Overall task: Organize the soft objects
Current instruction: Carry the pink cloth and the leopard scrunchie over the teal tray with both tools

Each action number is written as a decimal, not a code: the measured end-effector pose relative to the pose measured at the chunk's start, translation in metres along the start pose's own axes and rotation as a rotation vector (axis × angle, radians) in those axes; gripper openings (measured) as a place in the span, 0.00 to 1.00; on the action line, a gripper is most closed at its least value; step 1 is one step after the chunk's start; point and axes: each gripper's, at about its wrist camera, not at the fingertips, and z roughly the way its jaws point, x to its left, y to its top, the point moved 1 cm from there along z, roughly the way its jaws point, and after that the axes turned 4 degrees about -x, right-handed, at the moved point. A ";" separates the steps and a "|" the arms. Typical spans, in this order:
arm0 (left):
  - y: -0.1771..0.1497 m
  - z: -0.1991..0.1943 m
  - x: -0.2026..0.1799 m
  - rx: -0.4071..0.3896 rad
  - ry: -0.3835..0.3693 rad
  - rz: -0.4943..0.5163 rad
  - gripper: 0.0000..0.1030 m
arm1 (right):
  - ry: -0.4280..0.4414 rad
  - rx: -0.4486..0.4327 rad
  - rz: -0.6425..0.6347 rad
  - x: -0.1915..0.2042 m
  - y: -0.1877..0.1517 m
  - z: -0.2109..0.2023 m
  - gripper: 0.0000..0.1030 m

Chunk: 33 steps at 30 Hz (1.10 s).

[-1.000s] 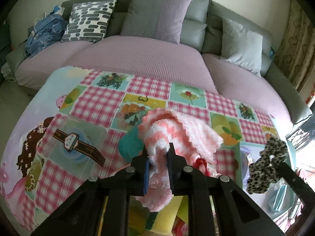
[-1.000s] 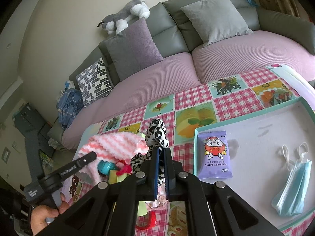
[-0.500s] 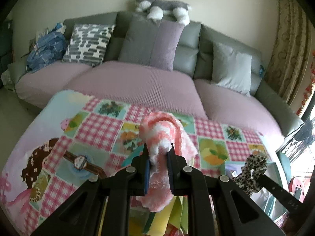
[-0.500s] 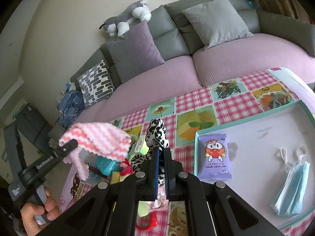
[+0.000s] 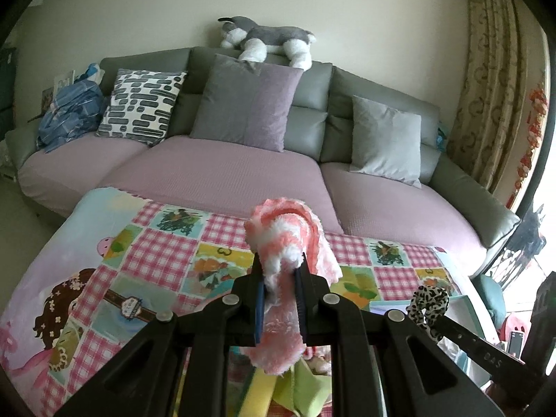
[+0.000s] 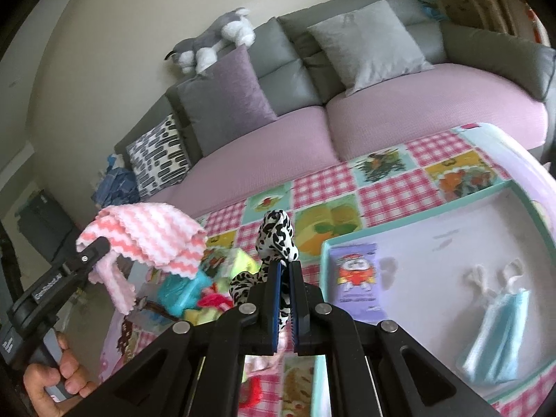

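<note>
Soft daylight, strong fisheye bend

Light glared white to the right of the left gripper; frame edges curved and darkened, and clutter beneath the tongs was blurred.

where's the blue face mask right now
In the right wrist view the blue face mask lies flat at the right side of the teal-rimmed tray, to the right of the purple wipes packet and apart from it.

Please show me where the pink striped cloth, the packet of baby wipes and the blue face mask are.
pink striped cloth (image 6: pixel 156 236), right wrist view, on its draped top.
packet of baby wipes (image 6: pixel 358 278), right wrist view, on its printed front.
blue face mask (image 6: pixel 500 337), right wrist view, on its pleated body.
</note>
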 end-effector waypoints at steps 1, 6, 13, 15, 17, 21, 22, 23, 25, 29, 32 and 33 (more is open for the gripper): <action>0.000 0.000 -0.003 0.000 -0.005 0.003 0.15 | -0.016 -0.006 0.009 -0.005 0.001 -0.003 0.05; -0.005 0.004 -0.031 0.001 -0.054 0.031 0.15 | -0.120 -0.040 0.051 -0.039 0.007 -0.017 0.05; -0.016 0.014 -0.087 0.022 -0.158 0.098 0.15 | -0.266 -0.089 0.108 -0.082 0.012 -0.039 0.05; -0.019 0.015 -0.102 0.026 -0.183 0.118 0.15 | -0.318 -0.103 0.125 -0.095 0.013 -0.046 0.05; -0.024 0.017 -0.120 0.038 -0.218 0.143 0.15 | -0.362 -0.115 0.152 -0.110 0.014 -0.054 0.05; -0.039 0.023 -0.157 0.068 -0.279 0.212 0.15 | -0.433 -0.131 0.190 -0.134 0.013 -0.066 0.05; -0.042 0.024 -0.161 0.073 -0.285 0.222 0.15 | -0.444 -0.135 0.195 -0.138 0.013 -0.067 0.05; -0.047 0.025 -0.169 0.083 -0.296 0.236 0.15 | -0.454 -0.141 0.201 -0.141 0.014 -0.069 0.05; -0.055 0.030 -0.180 0.104 -0.312 0.259 0.15 | -0.461 -0.153 0.210 -0.147 0.015 -0.071 0.05; -0.075 0.051 -0.197 0.151 -0.315 0.300 0.15 | -0.469 -0.163 0.211 -0.156 0.012 -0.063 0.05; -0.095 0.077 -0.203 0.237 -0.303 0.303 0.15 | -0.462 -0.139 0.221 -0.161 0.008 -0.048 0.05; -0.100 0.082 -0.203 0.260 -0.304 0.299 0.15 | -0.458 -0.134 0.222 -0.162 0.006 -0.045 0.05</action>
